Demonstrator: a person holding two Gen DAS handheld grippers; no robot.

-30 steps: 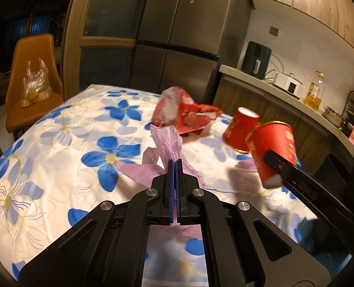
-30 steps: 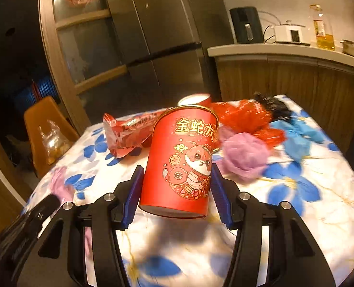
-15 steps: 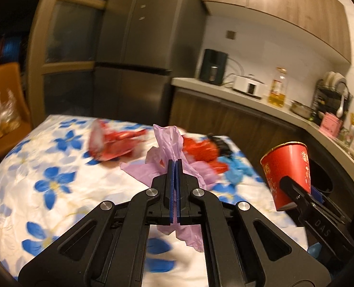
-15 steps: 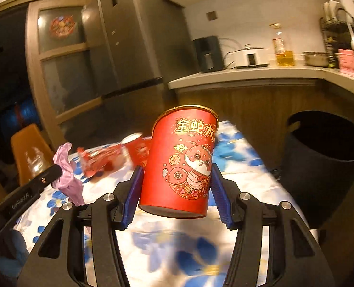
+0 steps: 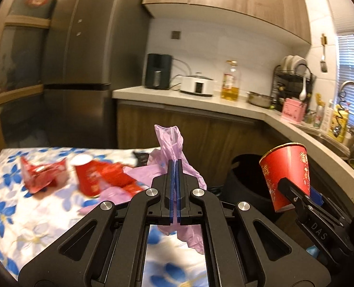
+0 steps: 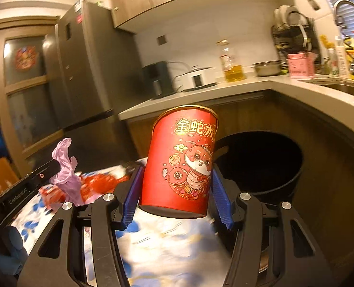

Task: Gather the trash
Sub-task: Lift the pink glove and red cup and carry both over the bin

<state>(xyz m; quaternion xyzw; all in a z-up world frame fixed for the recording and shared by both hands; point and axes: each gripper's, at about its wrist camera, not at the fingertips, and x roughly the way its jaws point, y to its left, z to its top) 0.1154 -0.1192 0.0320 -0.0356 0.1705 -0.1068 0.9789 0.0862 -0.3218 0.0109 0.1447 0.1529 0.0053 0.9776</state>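
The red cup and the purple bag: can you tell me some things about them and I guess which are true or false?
1. The right claw holds the red cup. True.
2. The cup is lying on the table. False: it is held up in the air, tilted a little.
3. The left claw is shut on the purple bag. True.
4. The black bin is on the table. False: it stands beside the table, by the counter.
5. Another red cup is still on the table. True.
6. The held cup has a blue fish on it. False: it shows a cartoon snake and gold writing.
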